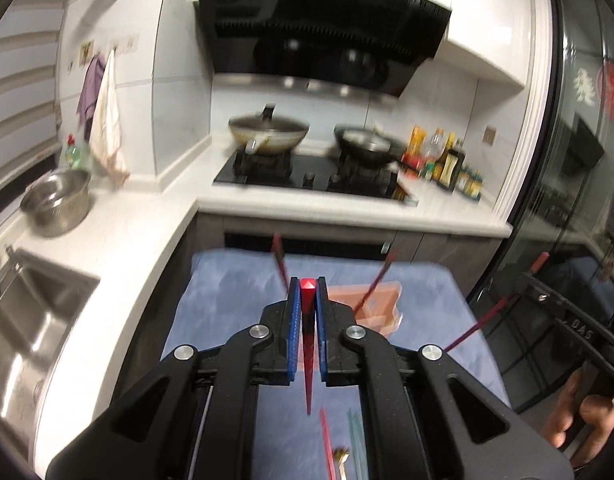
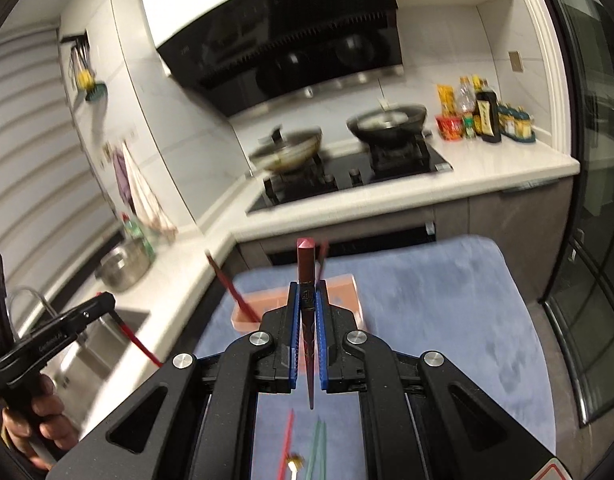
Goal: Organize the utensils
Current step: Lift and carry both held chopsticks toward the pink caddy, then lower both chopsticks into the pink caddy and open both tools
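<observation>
1. So far we count two chopsticks standing slanted in the pink holder (image 2: 339, 292), which sits toward the far edge of the blue mat (image 2: 447, 304) on the small table in front of the stove

2. Our left gripper (image 1: 306, 300) is clamped on a bright red chopstick (image 1: 307, 292); its square end pokes out just past the blue pads and its thin tip runs back toward the camera

3. Our right gripper (image 2: 307, 300) is likewise closed tight on a dark maroon chopstick (image 2: 305, 264), whose thick end rises beyond the fingertips, with the tip pointing back between the jaws

4. Left to do, as we judge it: both held sticks must go into the holder, and several utensils lie near the mat's near edge, namely a pink chopstick (image 2: 286, 440), a green pair (image 2: 319, 444) and a small gold-coloured piece (image 2: 293, 460) that is too blurred to name

5. We would call the job under way but well short of finished

6. As for pose, both grippers hang above the mat, side by side and tilted somewhat downward toward the holder; each hand wraps its handle low at the frame edge, the left hand (image 2: 35, 420) visible in the right view
</observation>
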Demonstrator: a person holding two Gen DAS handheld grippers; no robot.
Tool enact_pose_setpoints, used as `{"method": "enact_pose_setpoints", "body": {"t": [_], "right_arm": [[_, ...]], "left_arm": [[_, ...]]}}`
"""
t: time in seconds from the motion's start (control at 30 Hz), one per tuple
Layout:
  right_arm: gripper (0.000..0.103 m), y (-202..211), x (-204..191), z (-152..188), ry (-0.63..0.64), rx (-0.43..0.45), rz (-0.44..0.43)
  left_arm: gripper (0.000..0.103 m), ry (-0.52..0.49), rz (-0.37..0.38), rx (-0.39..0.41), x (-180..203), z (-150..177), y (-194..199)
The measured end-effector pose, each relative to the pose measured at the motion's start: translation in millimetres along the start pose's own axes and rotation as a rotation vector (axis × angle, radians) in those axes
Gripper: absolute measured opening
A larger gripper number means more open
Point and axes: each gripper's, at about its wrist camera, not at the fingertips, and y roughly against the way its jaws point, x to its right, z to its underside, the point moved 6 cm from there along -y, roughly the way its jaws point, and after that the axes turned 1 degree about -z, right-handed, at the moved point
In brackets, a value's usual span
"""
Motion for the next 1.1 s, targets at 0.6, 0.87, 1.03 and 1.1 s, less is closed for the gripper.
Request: {"method": "enact_pose_setpoints", "body": {"t": [0.6, 0.87, 1.03, 1.1], "right_arm": [[0.007, -117.3, 1.9, -32.3, 0.003, -0.045, 0.026], [0.007, -146.2, 10.8, 4.1, -0.002, -0.138, 0.046], [0.007, -154.2, 10.9, 12.7, -0.003, -0.157, 0.061], [0.009, -152.5, 12.1, 14.0, -0.006, -0.152, 0.068]], "left_arm": [[0.007, 0.022, -0.016, 0.077, 4.5, -61.3, -85.9], [0.007, 0.029, -0.025, 0.008, -1.5, -34.8, -118.2], [0.007, 0.039, -0.031, -0.019, -5.6, -26.1, -126.7], [0.007, 0.049, -0.027, -0.022, -7.3, -24.0, -126.9]]}}
